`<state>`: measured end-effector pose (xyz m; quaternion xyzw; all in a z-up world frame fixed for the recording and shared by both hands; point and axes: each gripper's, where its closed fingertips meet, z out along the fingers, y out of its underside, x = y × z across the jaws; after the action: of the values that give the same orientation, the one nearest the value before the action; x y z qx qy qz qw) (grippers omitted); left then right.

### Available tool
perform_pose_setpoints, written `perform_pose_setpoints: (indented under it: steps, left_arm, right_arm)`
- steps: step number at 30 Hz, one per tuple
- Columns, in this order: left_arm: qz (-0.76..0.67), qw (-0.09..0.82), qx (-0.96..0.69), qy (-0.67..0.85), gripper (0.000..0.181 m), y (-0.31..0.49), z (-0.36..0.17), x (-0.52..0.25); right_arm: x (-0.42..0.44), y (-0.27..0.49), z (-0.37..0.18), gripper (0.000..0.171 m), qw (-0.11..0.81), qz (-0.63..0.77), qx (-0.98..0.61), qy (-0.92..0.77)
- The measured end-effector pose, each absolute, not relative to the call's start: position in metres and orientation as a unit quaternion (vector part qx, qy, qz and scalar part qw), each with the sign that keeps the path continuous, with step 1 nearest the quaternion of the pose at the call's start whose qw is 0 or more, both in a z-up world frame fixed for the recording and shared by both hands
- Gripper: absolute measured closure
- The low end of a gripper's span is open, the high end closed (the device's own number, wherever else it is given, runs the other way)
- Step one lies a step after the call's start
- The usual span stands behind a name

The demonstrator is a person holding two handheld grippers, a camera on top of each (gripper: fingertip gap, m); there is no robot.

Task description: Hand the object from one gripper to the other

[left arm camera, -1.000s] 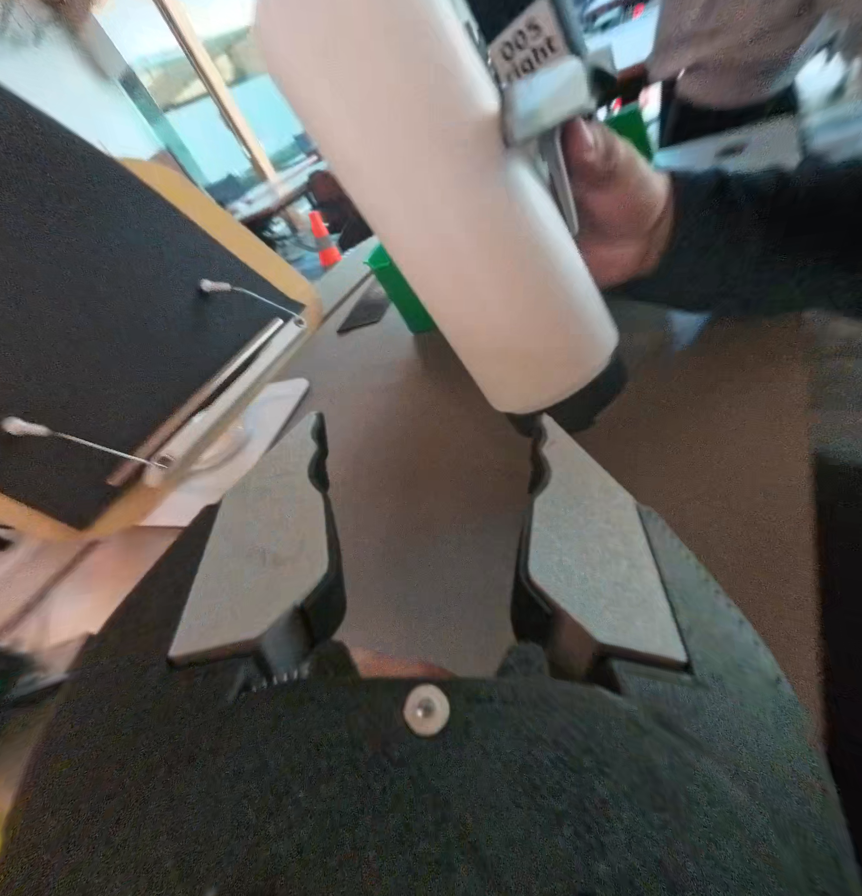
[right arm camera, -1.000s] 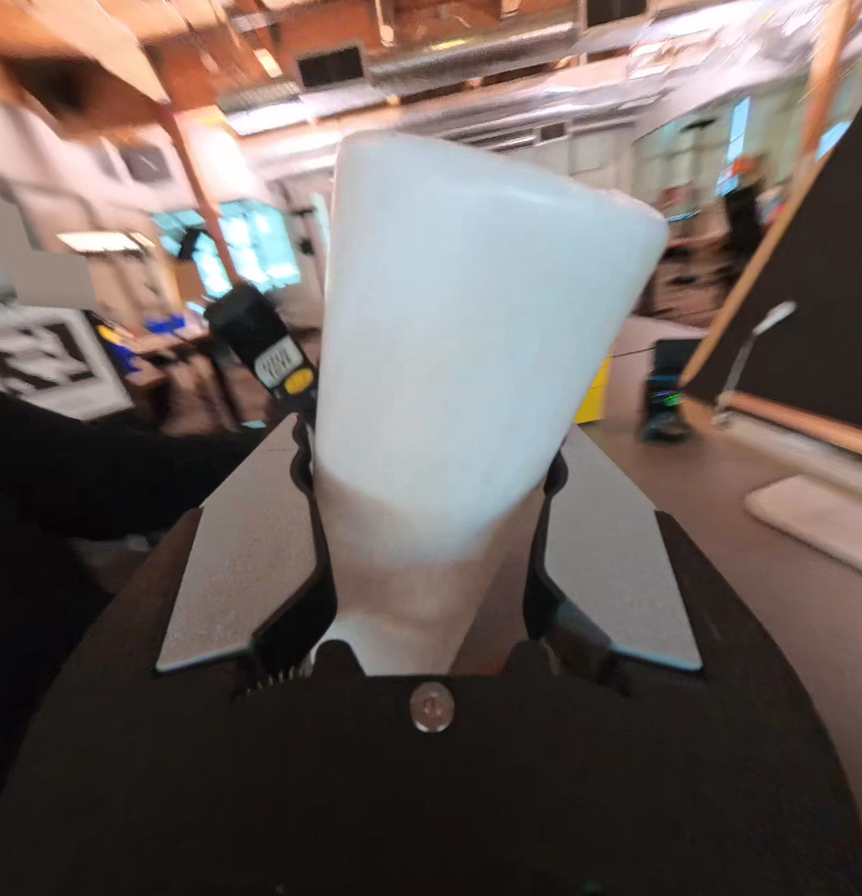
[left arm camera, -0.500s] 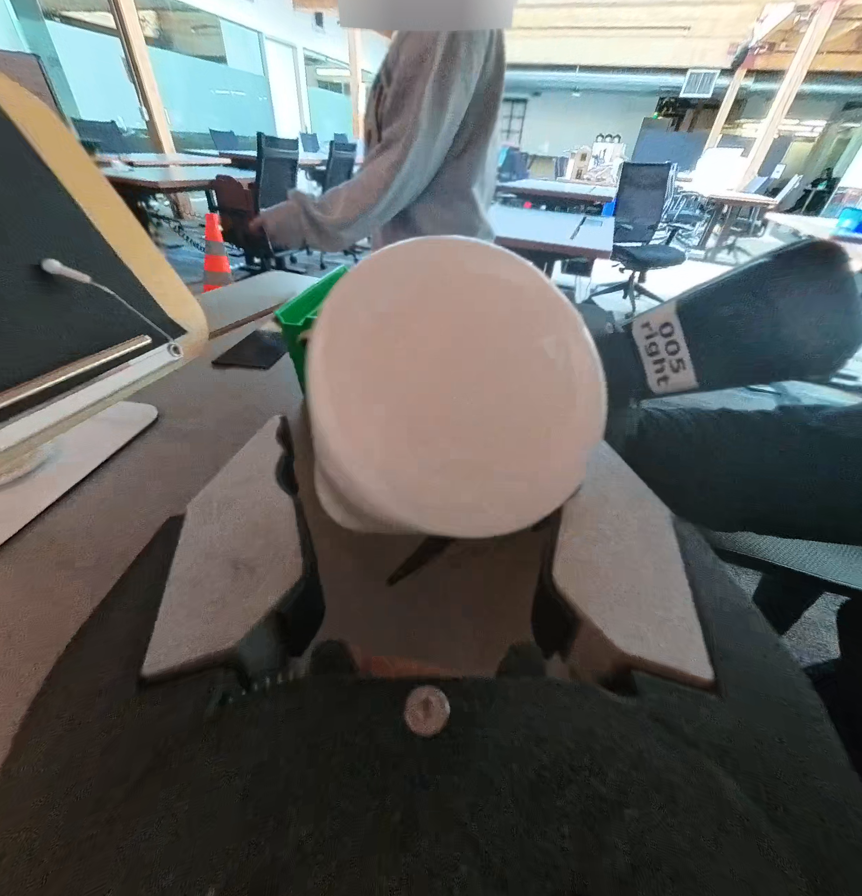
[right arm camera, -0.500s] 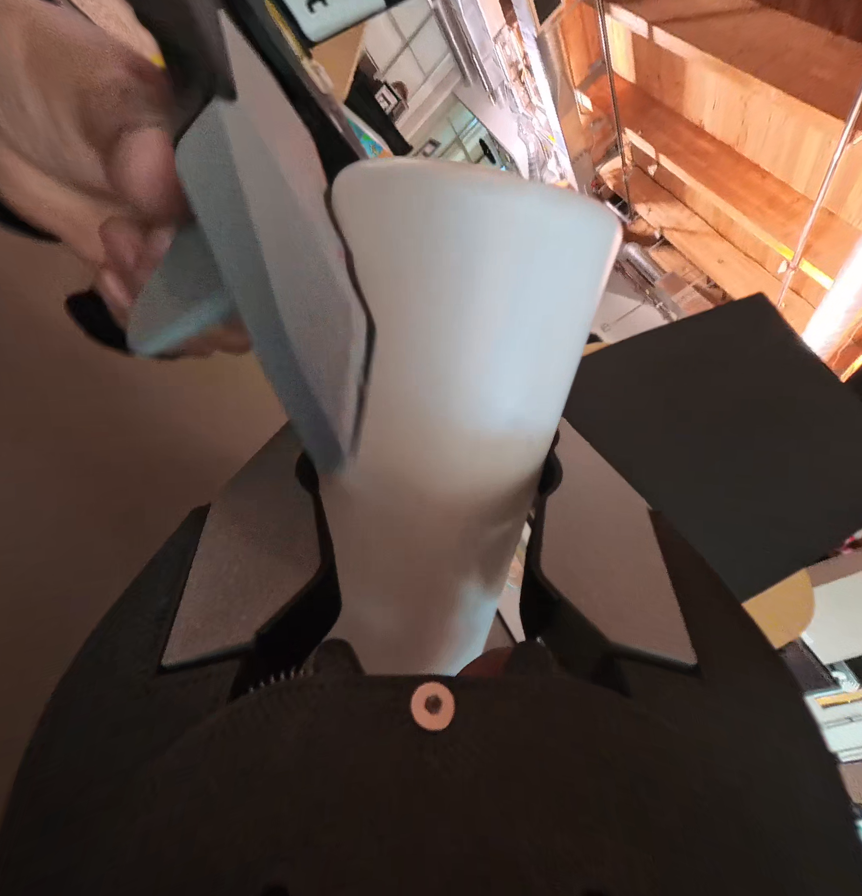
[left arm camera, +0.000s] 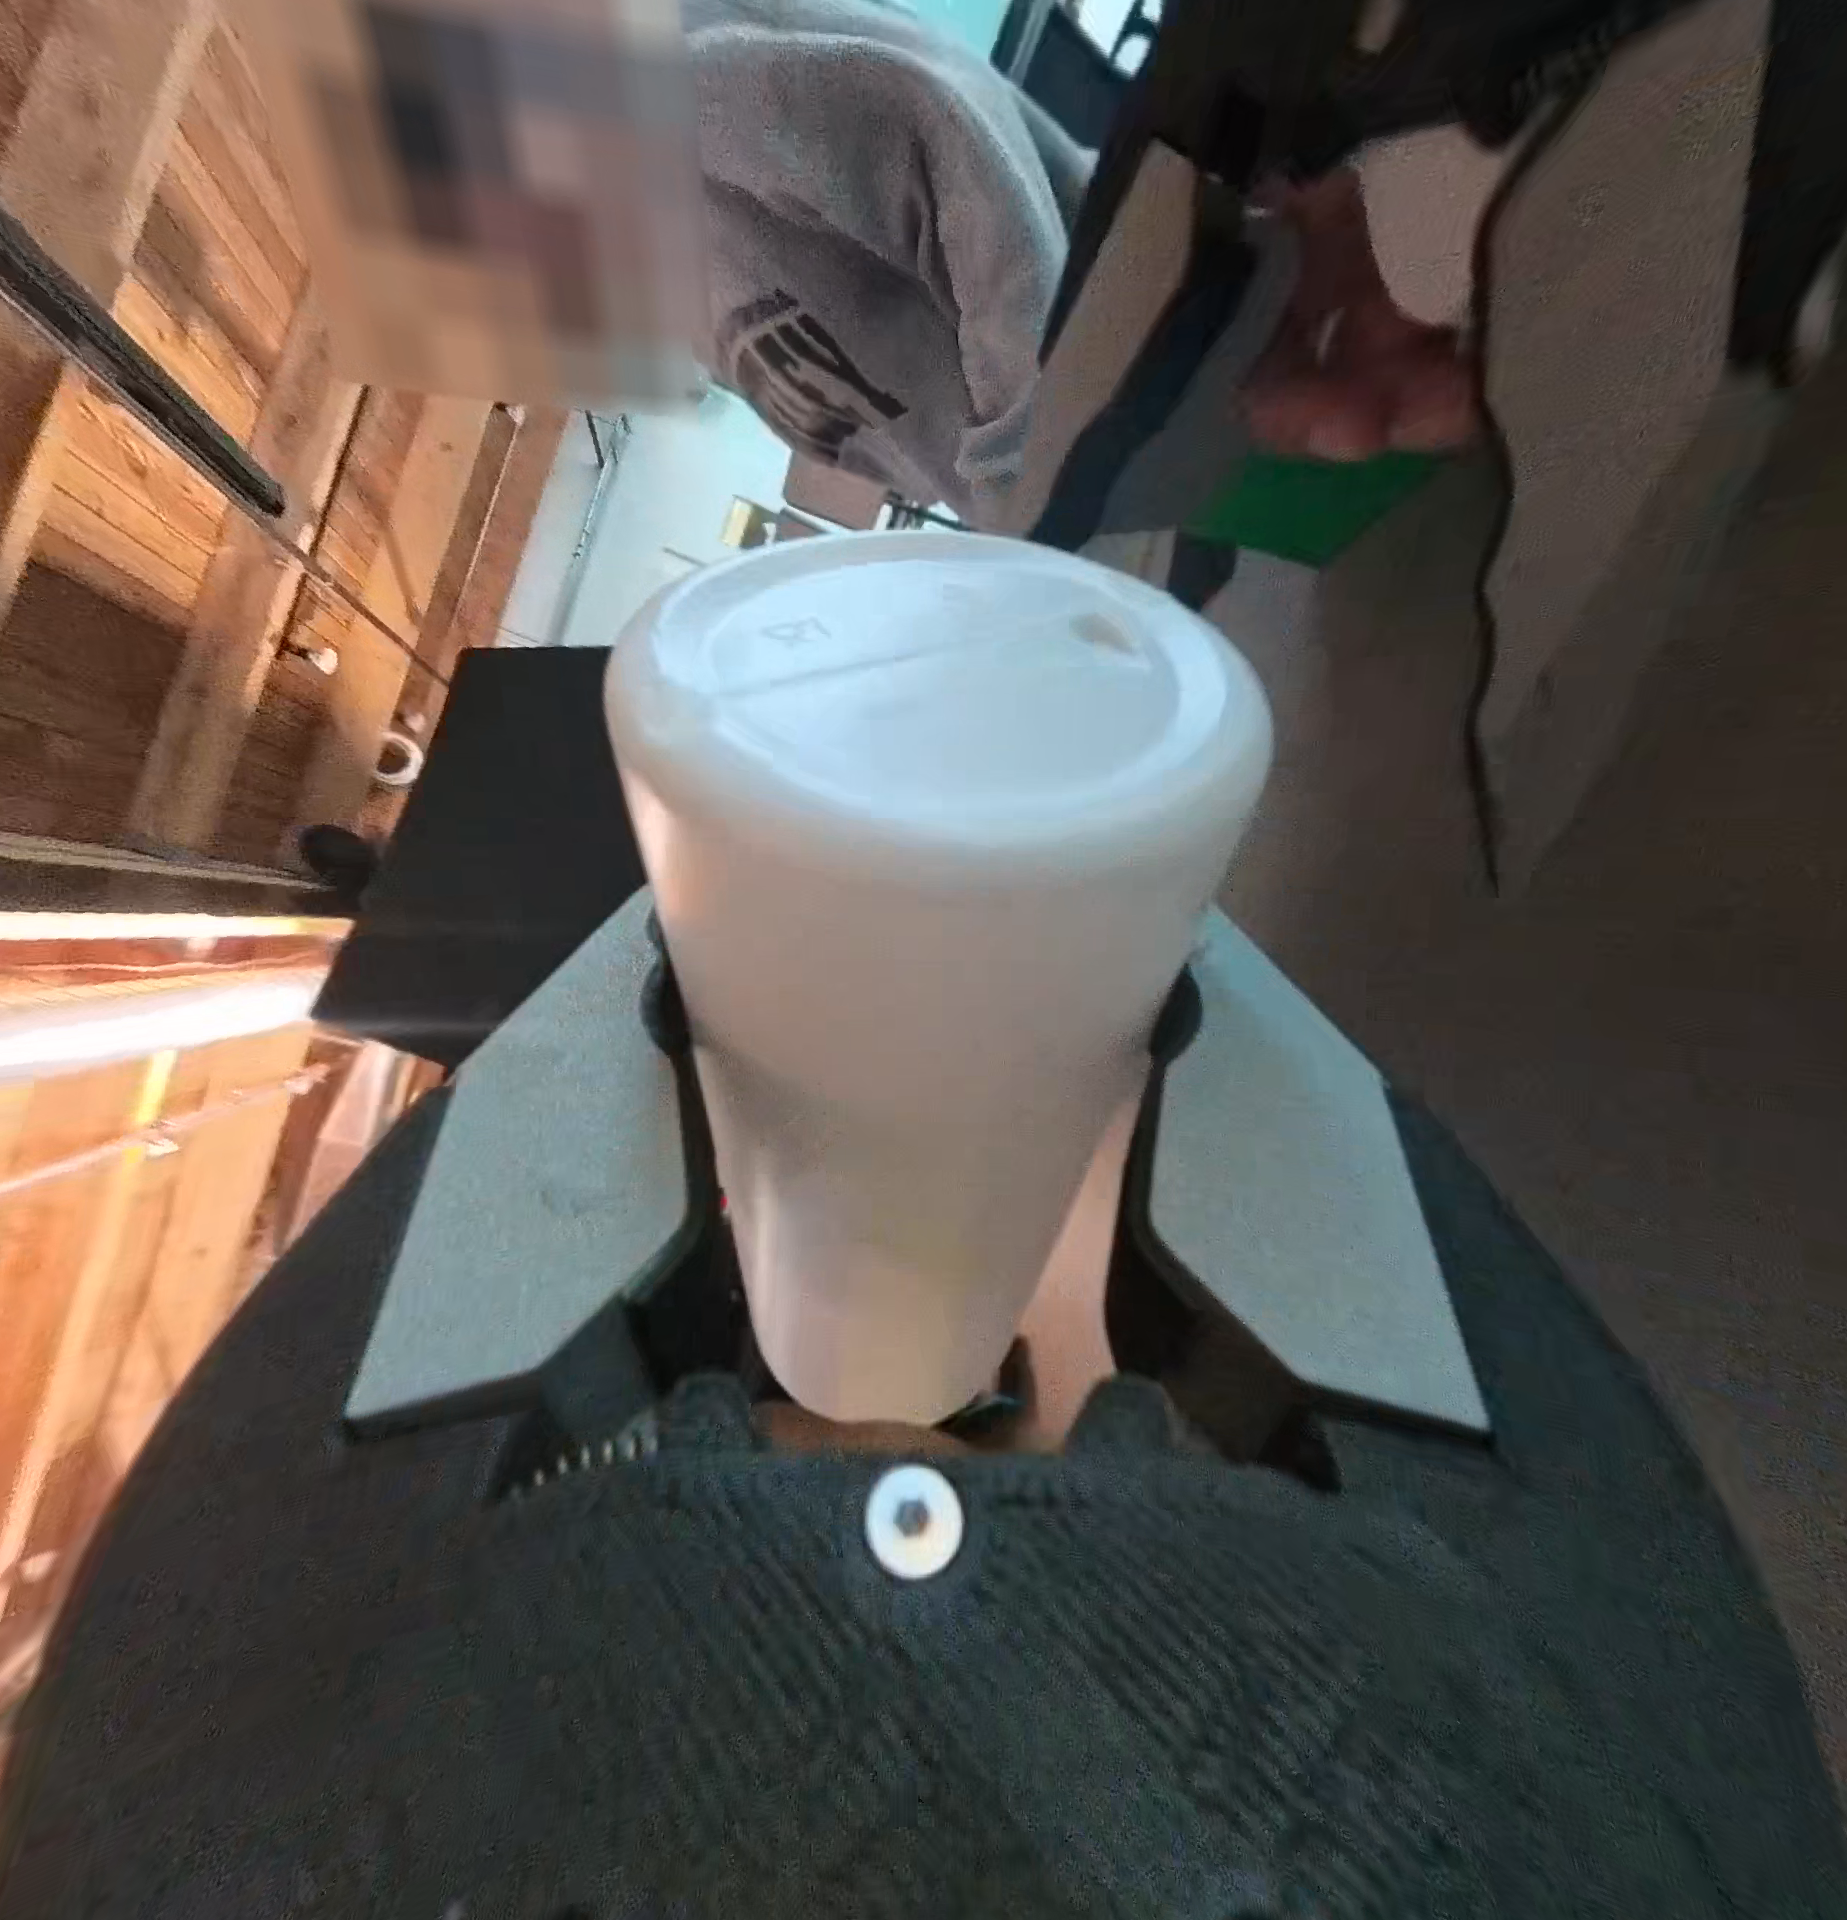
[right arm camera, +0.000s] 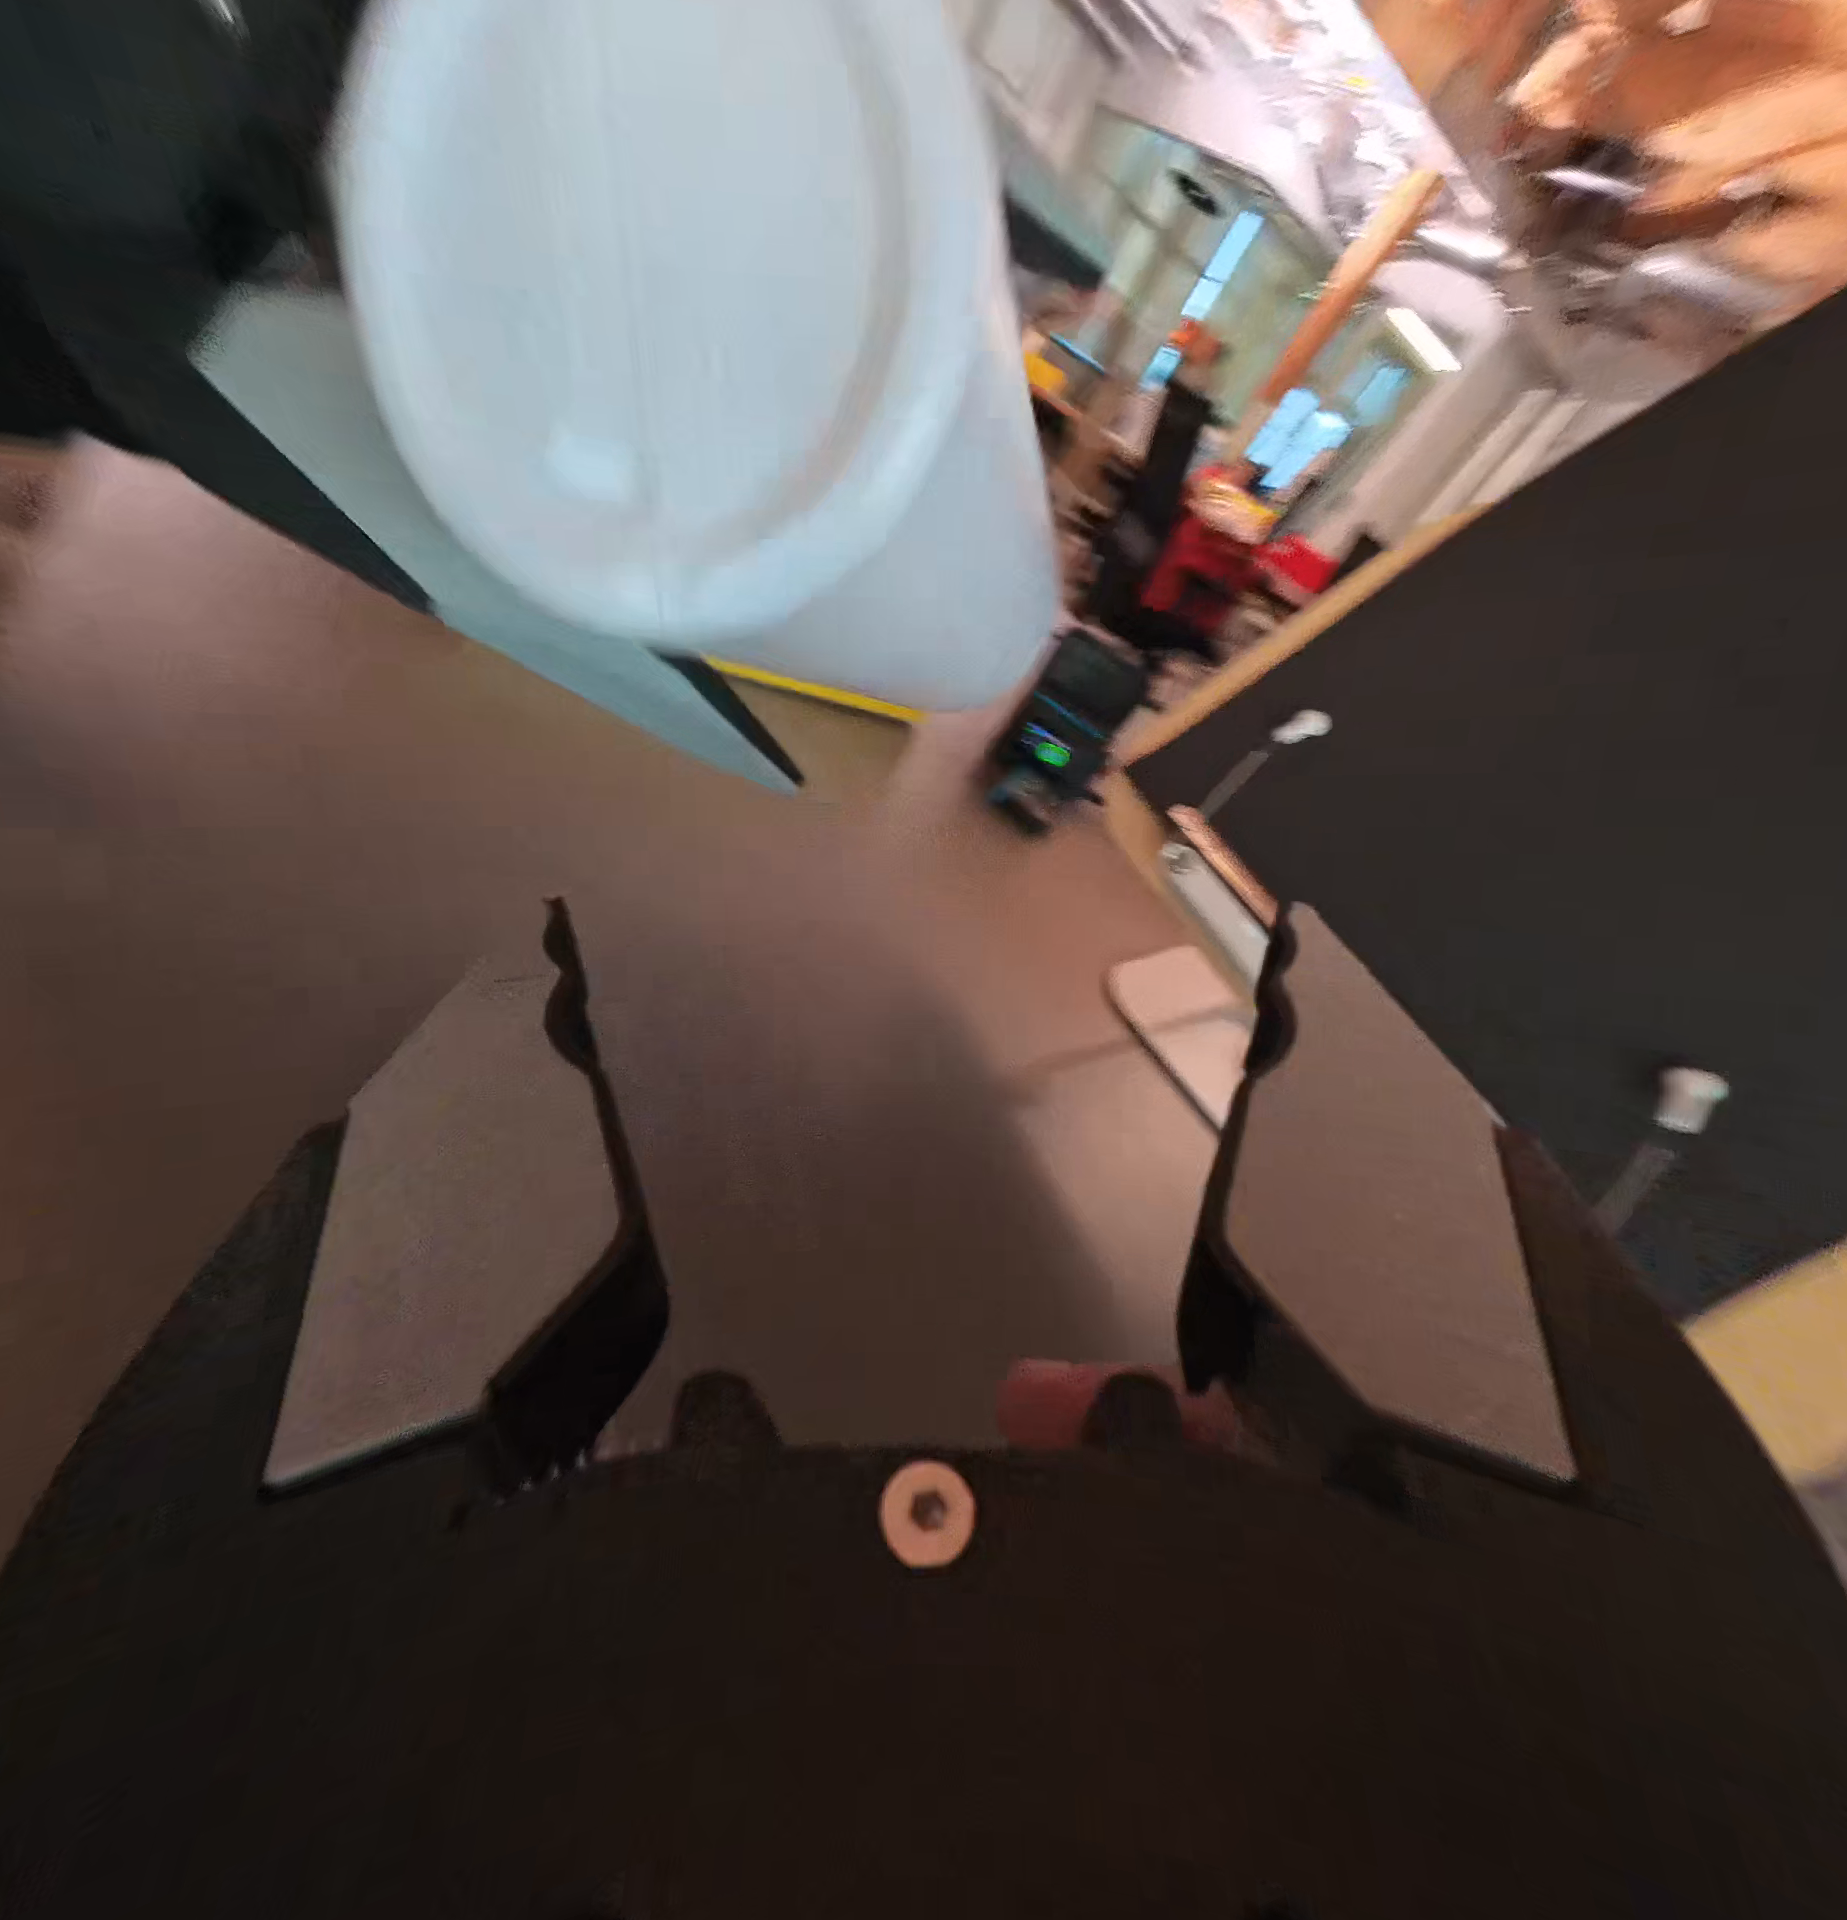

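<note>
With my L gripper (left arm camera: 924, 1023) clamped on the tall white lidded plastic cup (left arm camera: 929, 935), long axis running along its fingers, lid end outward, my R gripper (right arm camera: 919, 997) hangs empty, jaws wide apart, cup (right arm camera: 680, 343) up-left & clear; handover looks complete

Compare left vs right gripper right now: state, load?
The left gripper is shut on the white cup, fingers pressed to its sides; the right gripper stands wide open and holds nothing. The cup fills the left gripper's gap, while from the right gripper it sits apart, up and to the left. Both have the same grey-faced fingers.
</note>
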<state>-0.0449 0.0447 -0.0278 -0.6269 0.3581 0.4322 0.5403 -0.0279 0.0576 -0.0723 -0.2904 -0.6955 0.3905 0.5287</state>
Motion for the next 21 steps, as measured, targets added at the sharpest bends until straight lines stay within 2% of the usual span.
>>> perform_pose_setpoints:
  steps: [2,9,11,14,17,21]
  left_arm:
    - [0.452,0.516,-0.628,0.367,0.090,0.044,-0.034,-0.049]
    - [0.571,0.437,-0.595,0.360,0.091,0.050,-0.044,-0.063]
    - [0.589,0.418,-0.587,0.365,0.091,0.054,-0.049,-0.063]
    - [0.596,0.404,-0.585,0.373,0.091,0.062,-0.056,-0.056]
    - [0.602,0.395,-0.585,0.373,0.091,0.070,-0.058,-0.057]
    - [0.596,0.425,-0.573,0.368,0.090,0.073,-0.051,-0.051]
  right_arm:
    - [-0.021,0.045,-0.065,0.045,0.487,0.456,-0.282,-0.689]
    - [-0.020,0.013,-0.038,0.050,0.482,0.541,-0.278,-0.631]
    - [-0.027,0.020,-0.040,0.066,0.493,0.535,-0.306,-0.613]
    - [-0.039,0.029,-0.053,0.065,0.519,0.489,-0.334,-0.617]
    - [-0.043,0.032,-0.059,0.075,0.517,0.478,-0.346,-0.620]
    - [-0.040,0.035,-0.054,0.075,0.526,0.470,-0.334,-0.625]
